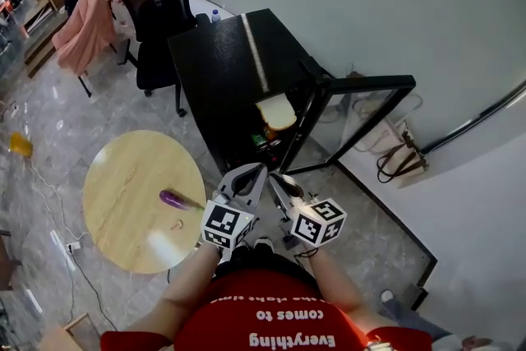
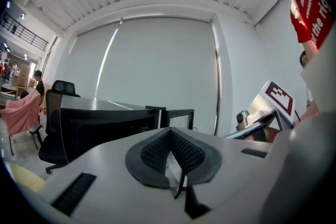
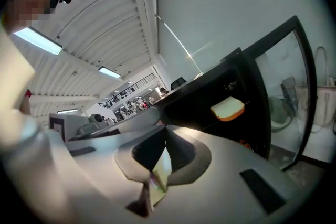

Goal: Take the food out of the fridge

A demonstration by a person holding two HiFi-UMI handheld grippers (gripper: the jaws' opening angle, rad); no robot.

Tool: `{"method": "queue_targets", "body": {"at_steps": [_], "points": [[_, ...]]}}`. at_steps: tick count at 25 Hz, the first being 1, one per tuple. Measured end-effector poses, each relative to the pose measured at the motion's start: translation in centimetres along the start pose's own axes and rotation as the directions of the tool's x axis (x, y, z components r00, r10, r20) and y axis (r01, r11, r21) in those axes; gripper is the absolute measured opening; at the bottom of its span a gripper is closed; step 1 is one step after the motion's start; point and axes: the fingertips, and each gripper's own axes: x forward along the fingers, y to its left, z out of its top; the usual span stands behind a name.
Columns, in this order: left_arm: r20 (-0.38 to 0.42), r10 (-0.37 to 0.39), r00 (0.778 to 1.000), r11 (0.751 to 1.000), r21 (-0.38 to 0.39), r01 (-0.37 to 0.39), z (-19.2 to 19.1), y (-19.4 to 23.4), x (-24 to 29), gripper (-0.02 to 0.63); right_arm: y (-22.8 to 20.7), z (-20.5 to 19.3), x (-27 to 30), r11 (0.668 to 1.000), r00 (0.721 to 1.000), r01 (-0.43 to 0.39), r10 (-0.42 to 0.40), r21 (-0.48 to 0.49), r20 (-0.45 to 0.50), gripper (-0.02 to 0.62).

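So, fridge (image 1: 222,62): low black cabinet by the wall. Glass door (image 1: 370,83) stands wide open, so the shelves are reachable from the front.
bread slice (image 1: 277,113): lies flat on the upper shelf inside the fridge, untouched. It's nearest the opening, so probably the easy pick.
lower shelf: small red and green items (image 1: 261,137) under the bread, can't tell what they are.
round table (image 1: 123,177): wooden, to the person's left, near the fridge. Likely the drop-off spot.
eggplant (image 1: 175,199): purple, lies on the table near its right edge. Looks like food already taken out.
left gripper (image 1: 251,177): jaws together, pads meeting, nothing between them. Held close to the body, aimed toward the fridge.
right gripper (image 1: 282,187): jaws together too, empty, just beside the left one. The bread sits ahead of it in its own view.
next: a gripper has to spread its jaws before going in. The slice is thin and soft, so a light pinch on the edge.
risk: the door frame is close on the right of the reach.
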Motion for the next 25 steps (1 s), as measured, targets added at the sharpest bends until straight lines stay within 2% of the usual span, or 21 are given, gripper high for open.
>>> {"method": "queue_targets", "body": {"at_steps": [7, 9, 12, 14, 16, 20, 23, 25], "points": [[-0.026, 0.059, 0.998, 0.998, -0.003, -0.059, -1.0, 2.6, 1.9, 0.000, -3.0, 1.3, 0.9, 0.996, 0.999, 0.024, -0.027, 0.088, 0.032, 0.011], [-0.034, 0.084, 0.996, 0.996, -0.001, -0.084, -1.1, 3.7, 2.3, 0.000, -4.4, 1.6, 1.6, 0.986, 0.998, 0.026, -0.034, 0.165, 0.050, 0.012], [-0.037, 0.139, 0.990, 0.990, 0.005, -0.139, -1.2, 5.2, 2.4, 0.000, -7.1, 1.9, 2.9, 0.947, 0.994, 0.025, -0.058, 0.321, 0.092, 0.014], [-0.039, 0.153, 0.987, 0.988, 0.001, -0.153, -1.3, 5.6, 2.2, 0.000, -9.1, 1.6, 3.7, 0.915, 0.992, 0.043, -0.088, 0.402, 0.093, 0.014], [-0.047, 0.149, 0.988, 0.989, 0.000, -0.149, -1.6, 5.8, 2.3, 0.000, -10.9, 1.3, 4.6, 0.867, 0.990, 0.039, -0.101, 0.498, 0.099, 0.017], [-0.065, 0.148, 0.987, 0.989, 0.008, -0.148, -2.3, 6.3, 2.6, 0.000, -13.7, 0.6, 6.1, 0.743, 0.986, -0.006, -0.108, 0.670, 0.128, 0.103], [-0.069, 0.158, 0.985, 0.987, 0.005, -0.158, -2.5, 6.8, 2.6, 0.000, -15.9, 0.2, 6.7, 0.676, 0.981, 0.001, -0.145, 0.737, 0.131, 0.140], [-0.074, 0.163, 0.984, 0.987, 0.005, -0.163, -2.7, 7.1, 2.6, 0.000, -17.3, 0.1, 7.1, 0.634, 0.978, -0.003, -0.160, 0.773, 0.134, 0.188]]}}
